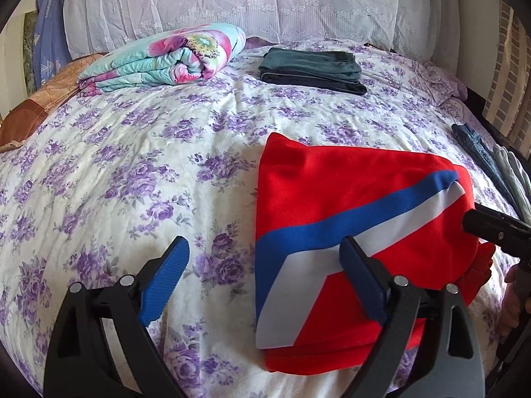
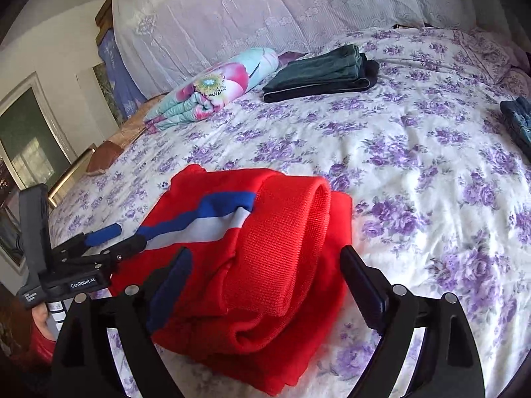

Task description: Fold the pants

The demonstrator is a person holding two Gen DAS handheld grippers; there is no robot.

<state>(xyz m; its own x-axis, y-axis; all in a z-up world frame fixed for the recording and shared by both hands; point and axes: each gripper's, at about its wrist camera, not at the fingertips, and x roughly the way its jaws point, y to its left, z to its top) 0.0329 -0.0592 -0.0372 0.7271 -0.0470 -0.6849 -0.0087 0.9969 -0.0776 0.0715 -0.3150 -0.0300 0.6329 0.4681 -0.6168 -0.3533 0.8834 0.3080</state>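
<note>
The red pants [image 1: 358, 195] with a blue and white stripe lie folded in a compact stack on the floral bedspread [image 1: 139, 179]. My left gripper [image 1: 265, 278] is open, its right finger over the pants' left part, its left finger over the bedspread. In the right wrist view the pants [image 2: 265, 258] show their ribbed waistband on top. My right gripper [image 2: 265, 285] is open, its fingers on either side of the near end of the stack. The left gripper [image 2: 116, 238] shows at the stack's left edge. The right gripper's tip [image 1: 491, 229] shows at the pants' right edge.
A stack of folded dark green clothes [image 1: 312, 69] lies at the far side of the bed. A folded flowered quilt [image 1: 166, 59] lies to its left. More dark clothes [image 1: 484, 152] lie at the bed's right edge. A lace-covered headboard [image 1: 265, 3] stands behind.
</note>
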